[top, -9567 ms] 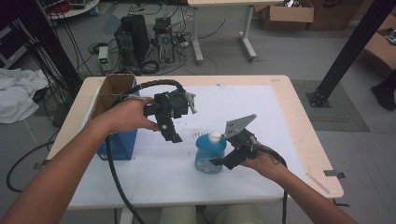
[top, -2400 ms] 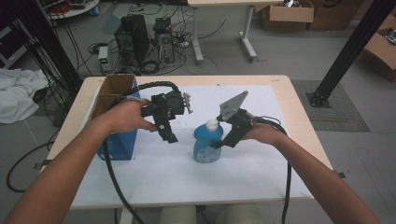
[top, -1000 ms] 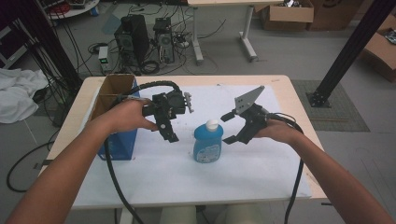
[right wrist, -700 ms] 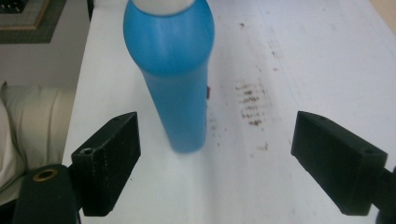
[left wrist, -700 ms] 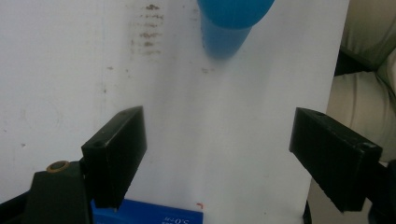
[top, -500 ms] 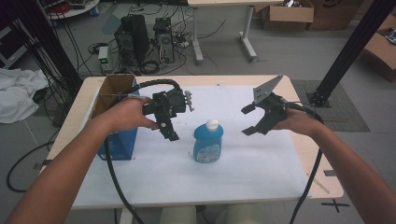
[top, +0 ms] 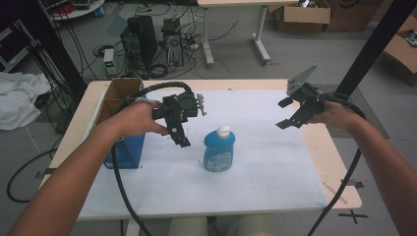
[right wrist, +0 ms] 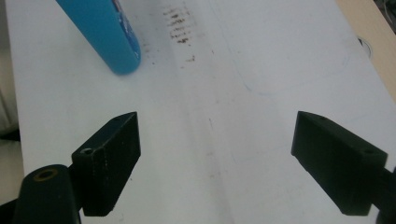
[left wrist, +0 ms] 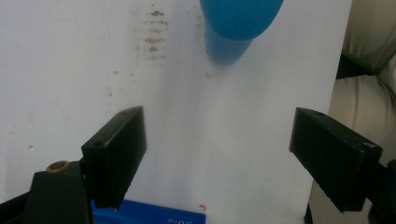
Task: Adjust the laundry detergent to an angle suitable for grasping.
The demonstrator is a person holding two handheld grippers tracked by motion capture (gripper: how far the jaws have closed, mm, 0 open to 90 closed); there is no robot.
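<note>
A bottle [top: 219,149] is stood upright near the middle of the table [top: 339,167], on the sheet [top: 255,172] by which most of the tabletop is covered. The left gripper [top: 178,129] is held just to the bottle's left, apart from it. Further left, at the table's left edge, an open box [top: 119,123] is placed. The right gripper [top: 291,112] is held well apart to the bottle's right, above the sheet's right part. Beyond the table's far edge, equipment [top: 156,44] is set on the floor.

The bottle [top: 219,150] is blue with a white cap and pale label. Beside it, both claws are black. A white sheet [top: 255,162] with brown speckles covers the tan desk [top: 339,167].
</note>
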